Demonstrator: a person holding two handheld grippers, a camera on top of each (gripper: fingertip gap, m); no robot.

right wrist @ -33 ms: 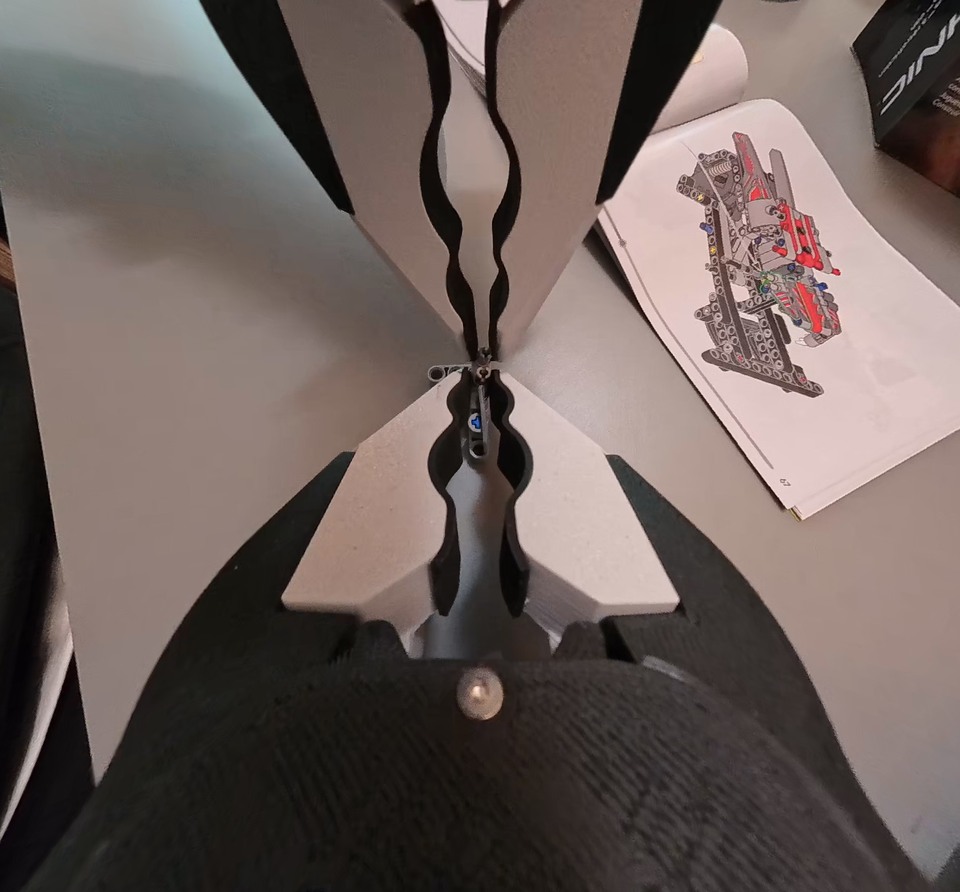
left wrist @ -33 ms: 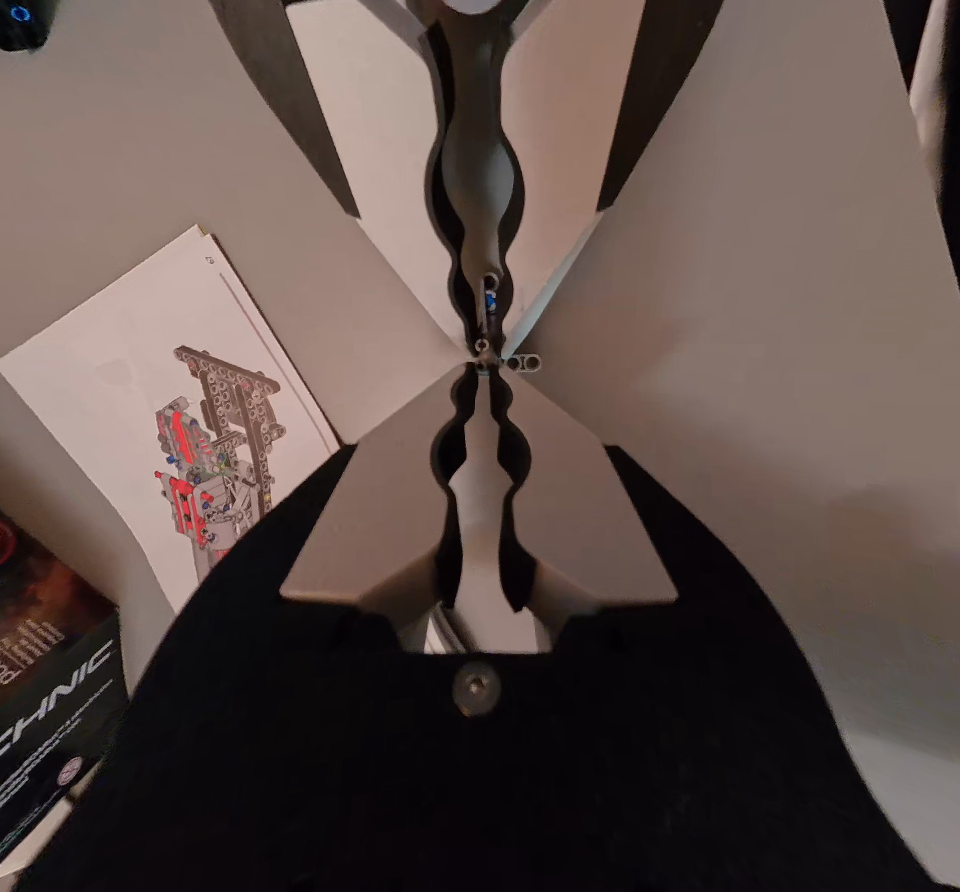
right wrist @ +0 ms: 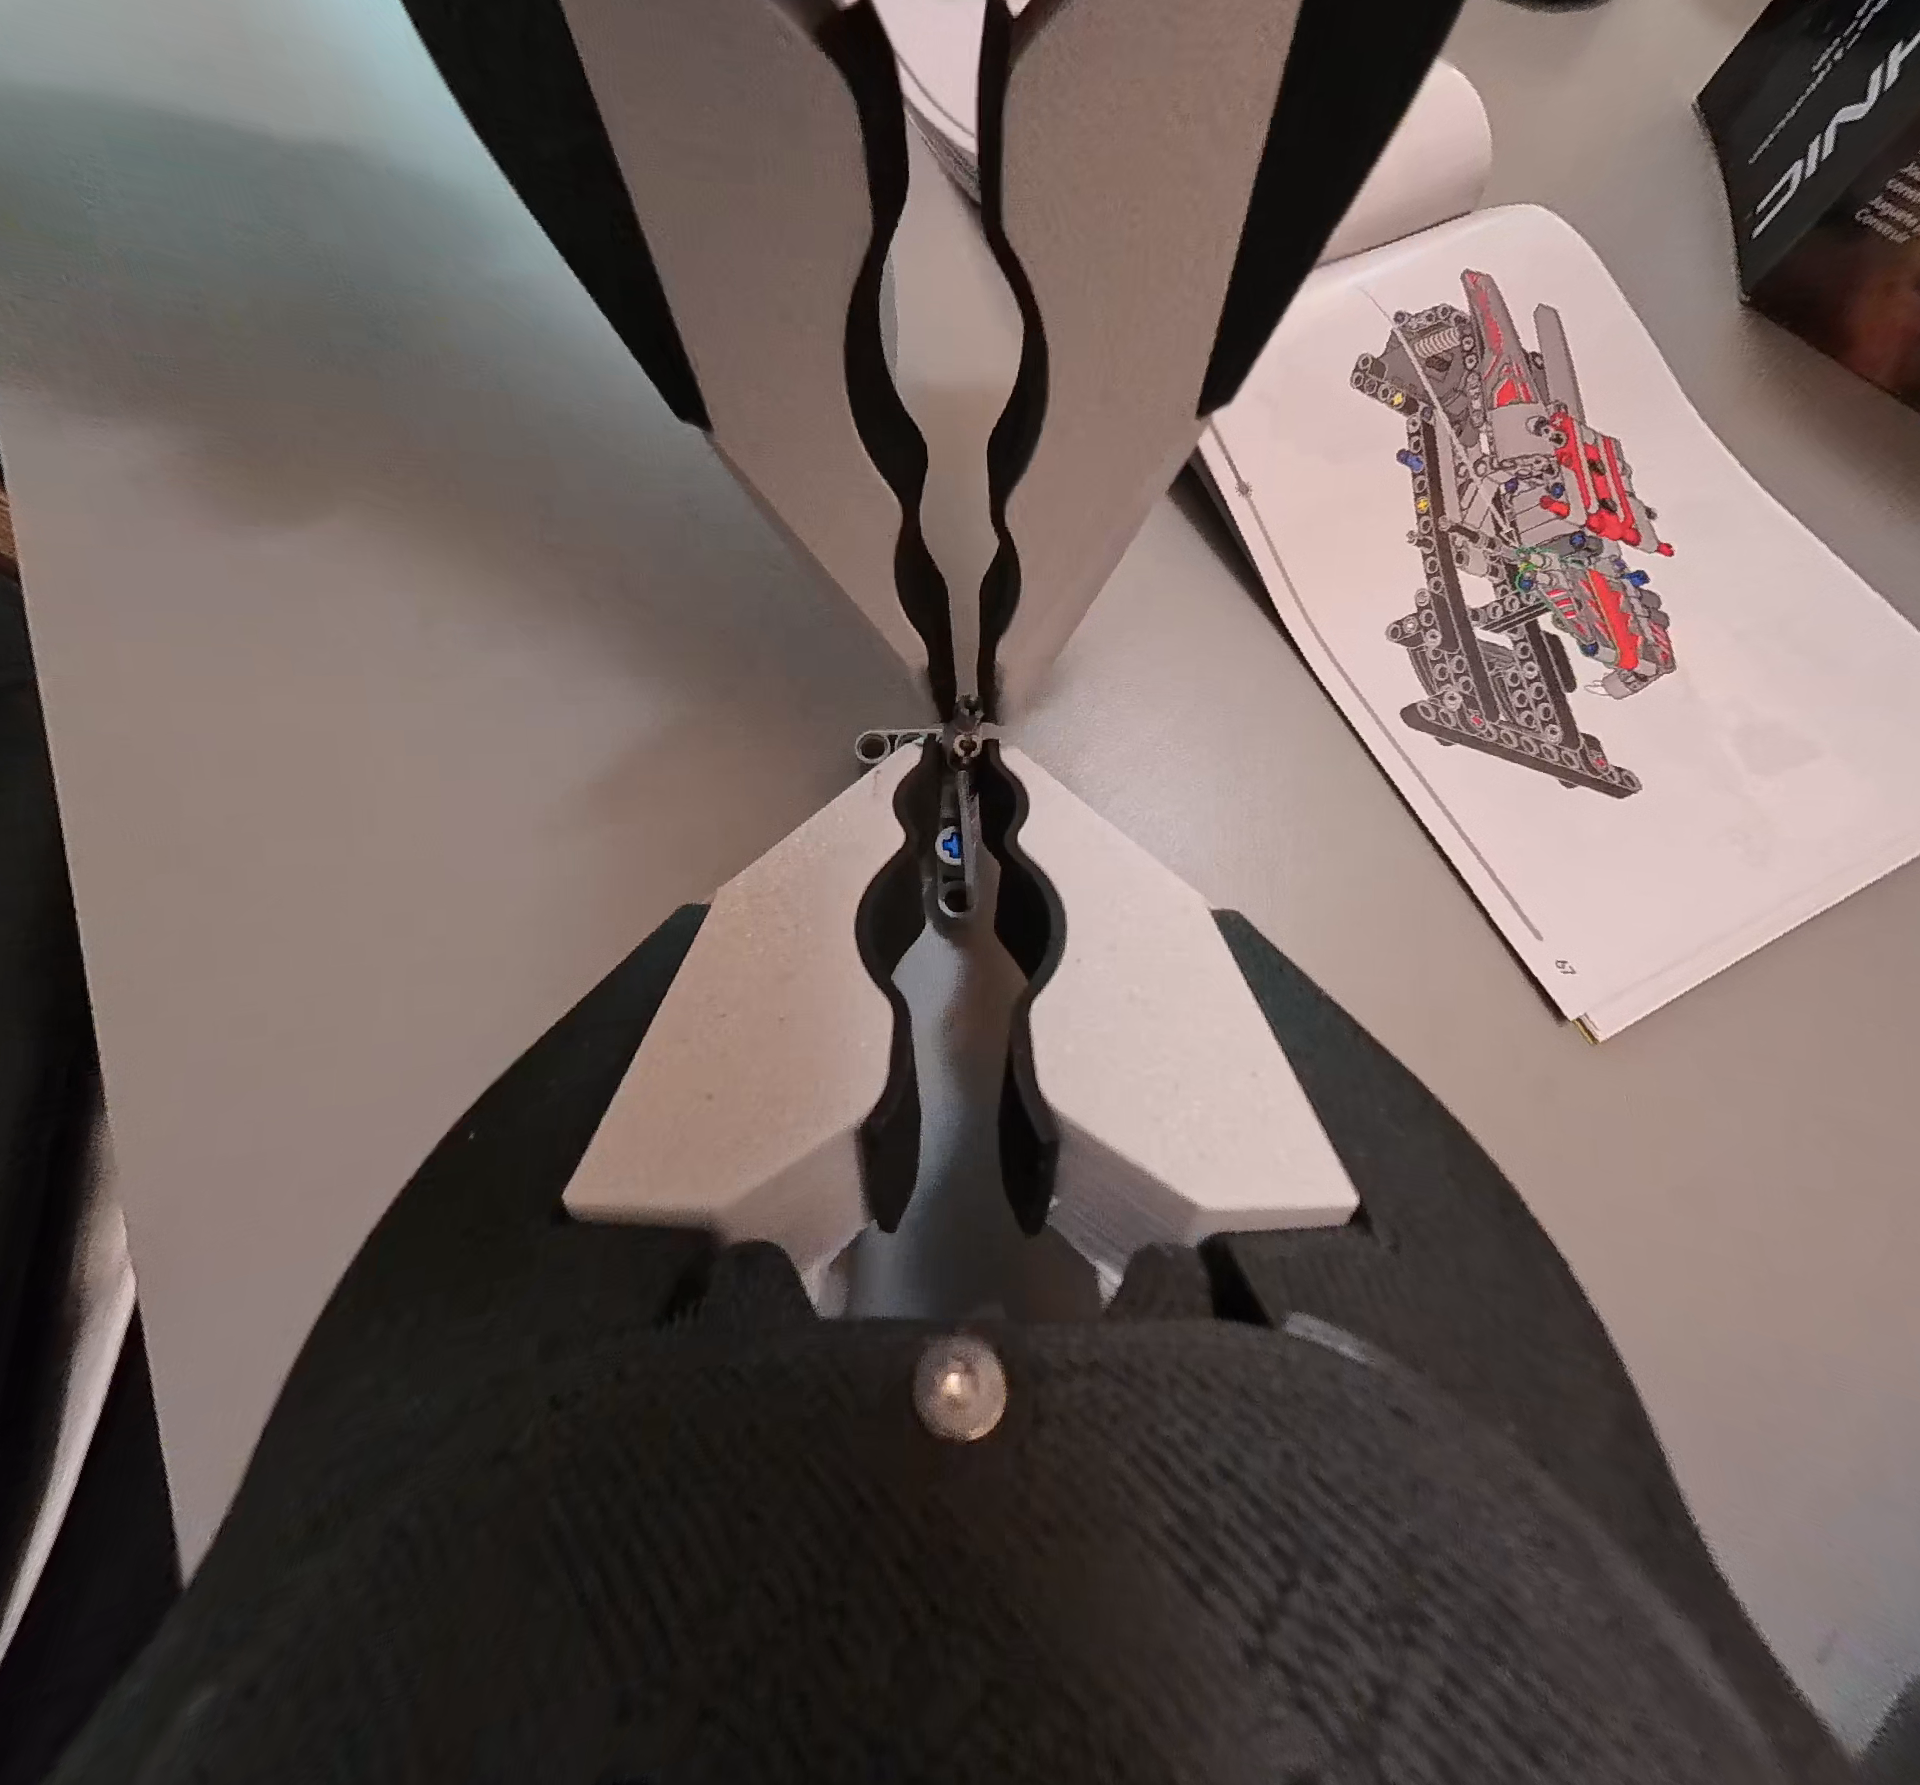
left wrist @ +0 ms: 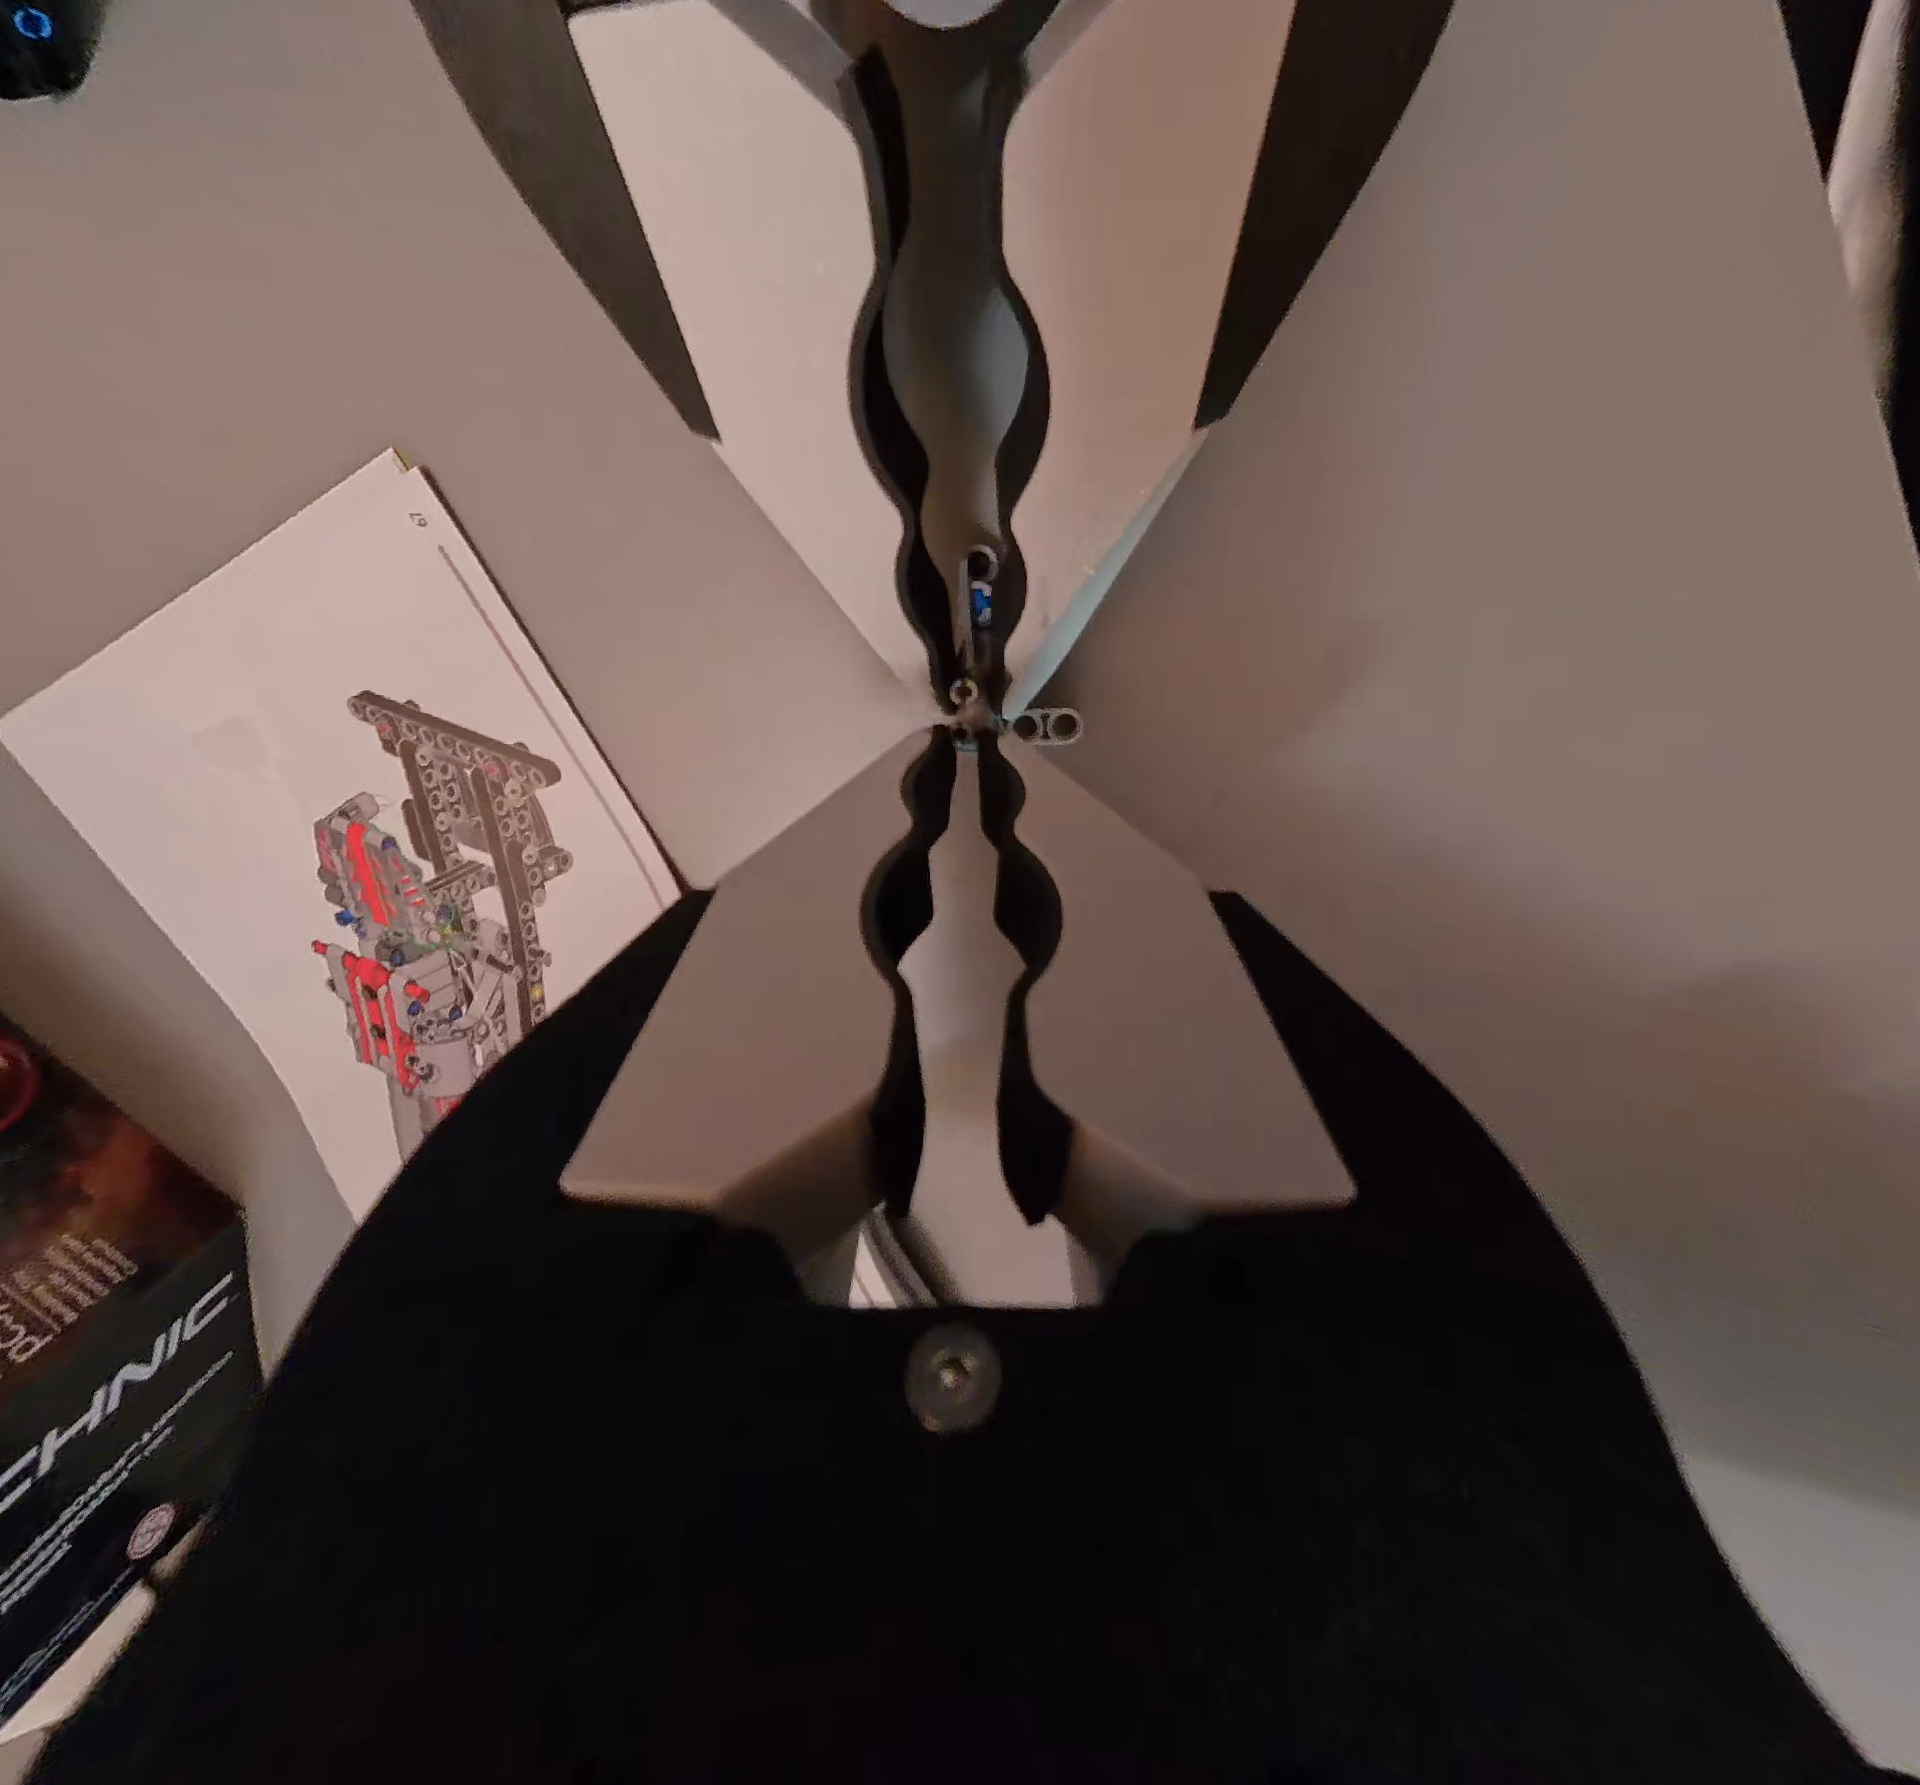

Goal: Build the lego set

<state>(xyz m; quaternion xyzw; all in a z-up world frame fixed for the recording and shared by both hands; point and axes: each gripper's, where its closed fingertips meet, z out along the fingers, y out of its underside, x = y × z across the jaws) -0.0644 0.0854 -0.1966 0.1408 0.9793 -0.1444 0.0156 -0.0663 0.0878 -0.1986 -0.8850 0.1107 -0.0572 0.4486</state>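
Left gripper [left wrist: 961, 748] is pinched together at the tips, and as best I can judge it's clamped on the light beam [left wrist: 1049, 723], which pokes out sideways just off its nose. Right gripper [right wrist: 966, 764] comes at it head-on, tip to tip, jaws closed on the dark beam [right wrist: 951, 868] with a blue pin, lying back between its fingers. Both pieces are up off the table [right wrist: 416, 488], crossing right where the two noses meet. Looks like a joint being pressed home; whether it's seated is too small to tell. The manual [right wrist: 1558, 592] lies open off to the right gripper's right.
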